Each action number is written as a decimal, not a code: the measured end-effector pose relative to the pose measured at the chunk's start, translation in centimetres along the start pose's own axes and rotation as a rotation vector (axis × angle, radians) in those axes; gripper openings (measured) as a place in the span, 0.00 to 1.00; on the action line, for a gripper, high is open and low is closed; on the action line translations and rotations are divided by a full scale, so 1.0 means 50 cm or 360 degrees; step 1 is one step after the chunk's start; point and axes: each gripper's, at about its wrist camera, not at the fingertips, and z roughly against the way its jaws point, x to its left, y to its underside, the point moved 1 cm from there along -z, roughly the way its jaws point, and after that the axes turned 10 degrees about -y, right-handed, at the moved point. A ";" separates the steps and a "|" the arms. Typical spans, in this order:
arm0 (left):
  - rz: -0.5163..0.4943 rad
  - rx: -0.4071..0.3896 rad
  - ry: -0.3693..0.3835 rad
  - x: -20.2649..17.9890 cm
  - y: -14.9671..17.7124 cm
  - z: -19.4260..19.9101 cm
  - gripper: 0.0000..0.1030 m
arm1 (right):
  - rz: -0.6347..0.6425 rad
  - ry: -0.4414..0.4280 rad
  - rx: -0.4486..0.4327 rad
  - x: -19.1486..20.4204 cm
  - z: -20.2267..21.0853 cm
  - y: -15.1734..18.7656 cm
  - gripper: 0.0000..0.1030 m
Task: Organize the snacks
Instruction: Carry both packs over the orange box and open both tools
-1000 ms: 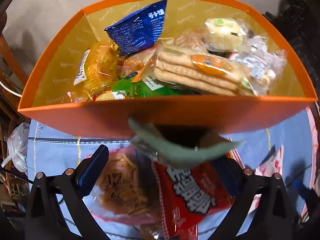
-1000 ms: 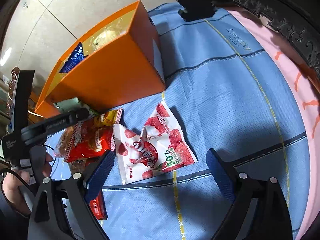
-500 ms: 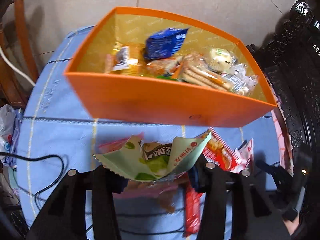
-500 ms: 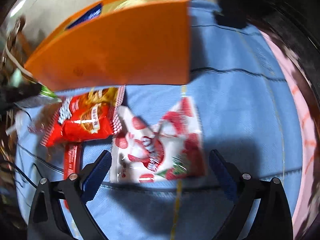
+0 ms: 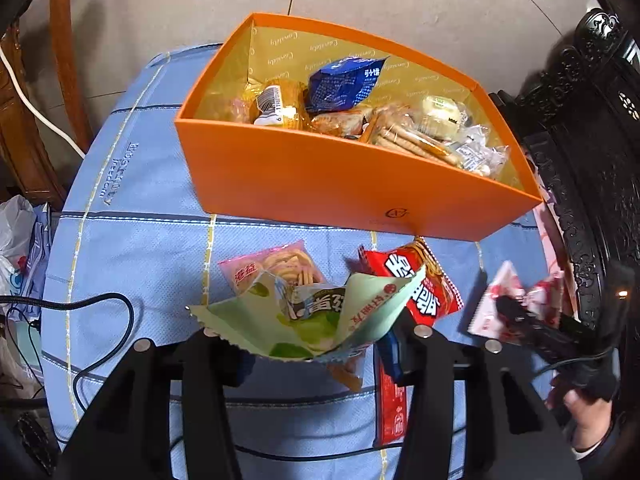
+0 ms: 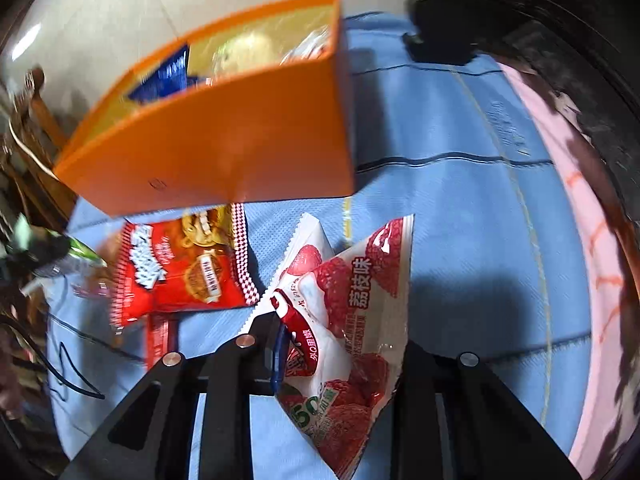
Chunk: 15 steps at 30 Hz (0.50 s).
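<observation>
An orange box [image 5: 340,184] holds several wrapped snacks, among them a blue packet [image 5: 344,84]. In front of it my left gripper [image 5: 310,344] is shut on a crumpled pale green packet [image 5: 320,320], held above the cloth. Under it lie a pink biscuit packet [image 5: 276,264], a red packet [image 5: 420,292] and a narrow red stick pack [image 5: 394,408]. My right gripper [image 6: 336,360] is shut on a white and red lychee packet [image 6: 352,320], which hangs off the cloth to the right of the red packet [image 6: 184,272]. The packet hides the right fingertip.
A blue tablecloth [image 5: 140,248] covers the round table, with a black cable [image 5: 100,320] on its left part. Dark carved furniture [image 5: 592,160] stands close on the right. A wooden chair [image 5: 64,60] and a plastic bag [image 5: 16,220] are at the left.
My left gripper closed on the green packet, lifted it and drew back from the box. My right gripper closed on the lychee packet and raised it off the cloth.
</observation>
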 end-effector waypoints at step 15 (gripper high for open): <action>-0.0031 -0.0343 0.0115 -0.016 -0.154 0.155 0.48 | 0.0261 -0.0266 -0.0432 0.158 0.180 -0.178 0.27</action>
